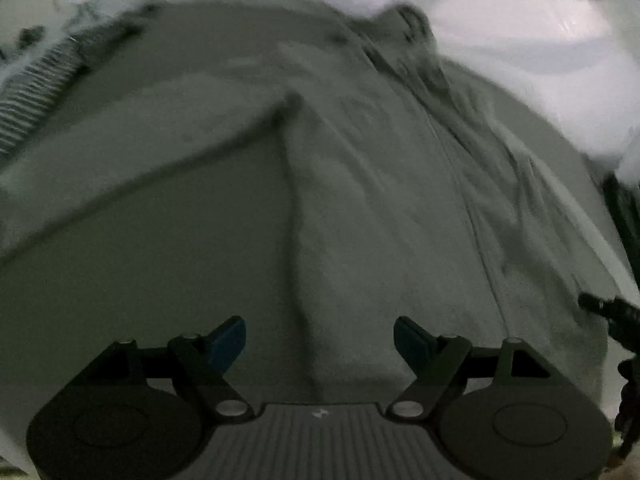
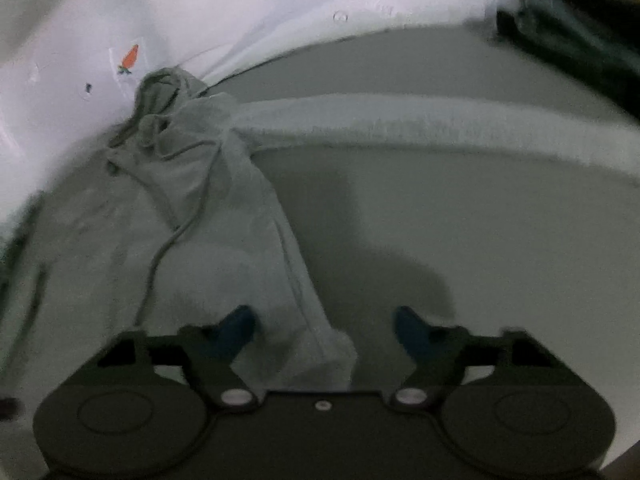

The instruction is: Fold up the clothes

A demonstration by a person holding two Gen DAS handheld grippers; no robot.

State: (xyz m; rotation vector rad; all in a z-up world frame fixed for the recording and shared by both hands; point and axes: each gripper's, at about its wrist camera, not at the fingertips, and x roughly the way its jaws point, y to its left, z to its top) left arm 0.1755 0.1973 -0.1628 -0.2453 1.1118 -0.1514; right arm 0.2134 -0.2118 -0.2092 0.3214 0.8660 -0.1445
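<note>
A grey hooded sweatshirt lies spread out and fills most of the left wrist view, a long crease running down its middle. My left gripper hovers open just above it, nothing between its blue-tipped fingers. In the right wrist view the same grey sweatshirt shows its bunched hood and a drawstring at upper left. A fold of its fabric reaches down between the fingers of my right gripper, which is open, the left fingertip resting on or just above the cloth.
White bedding with small carrot prints lies beyond the sweatshirt. A striped garment sits at the far left and dark clothing at the upper right. The other gripper's dark body shows at the right edge.
</note>
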